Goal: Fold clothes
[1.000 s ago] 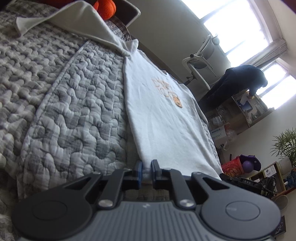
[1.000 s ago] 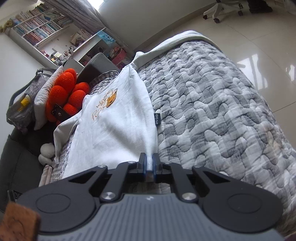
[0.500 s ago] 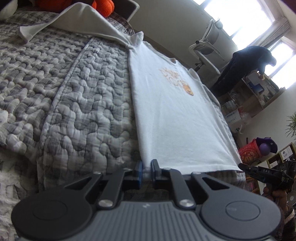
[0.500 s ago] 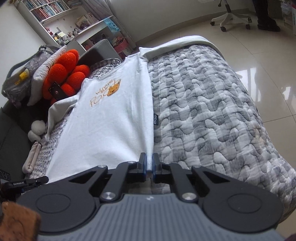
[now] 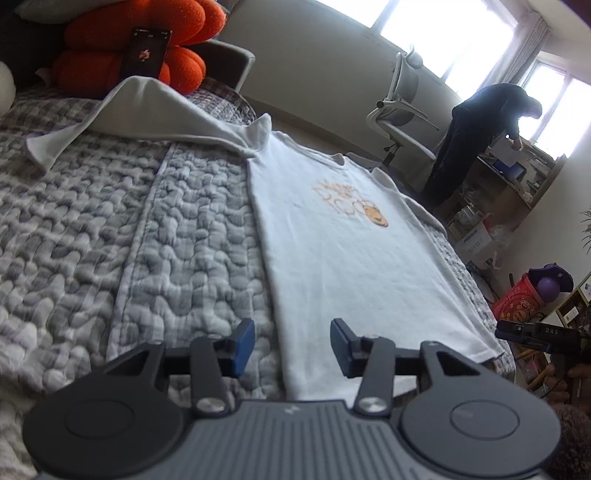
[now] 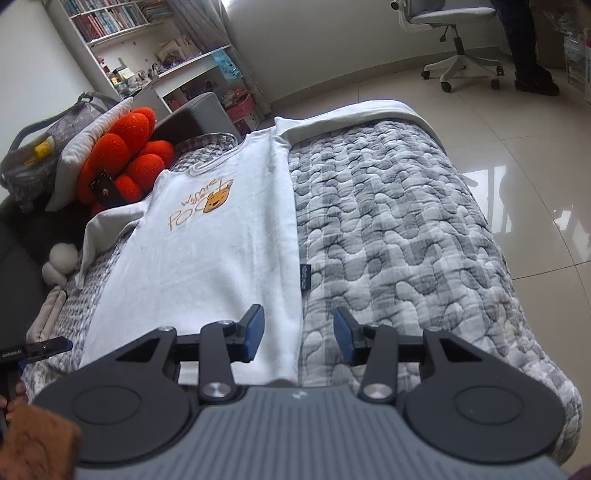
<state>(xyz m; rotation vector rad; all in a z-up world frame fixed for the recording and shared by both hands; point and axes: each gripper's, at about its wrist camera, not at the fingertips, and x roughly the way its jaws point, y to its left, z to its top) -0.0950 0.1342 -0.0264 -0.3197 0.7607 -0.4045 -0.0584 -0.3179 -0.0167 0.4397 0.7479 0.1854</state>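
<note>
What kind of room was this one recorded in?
Most likely a bedroom doubling as a study: a quilted bed with a white T-shirt spread on it, bookshelves, and a swivel office chair.

The white T-shirt (image 6: 207, 251) carries an orange print (image 6: 201, 206) that reads "Winnie" above "POO", with a bear face beside it. The small dark tag (image 6: 305, 277) on the shirt's edge has writing too small to read

The shirt (image 6: 207, 258) lies flat on the quilt (image 6: 388, 229), cushion (image 6: 125, 155) behind it, chair (image 6: 458, 40) beyond the bed.
</note>
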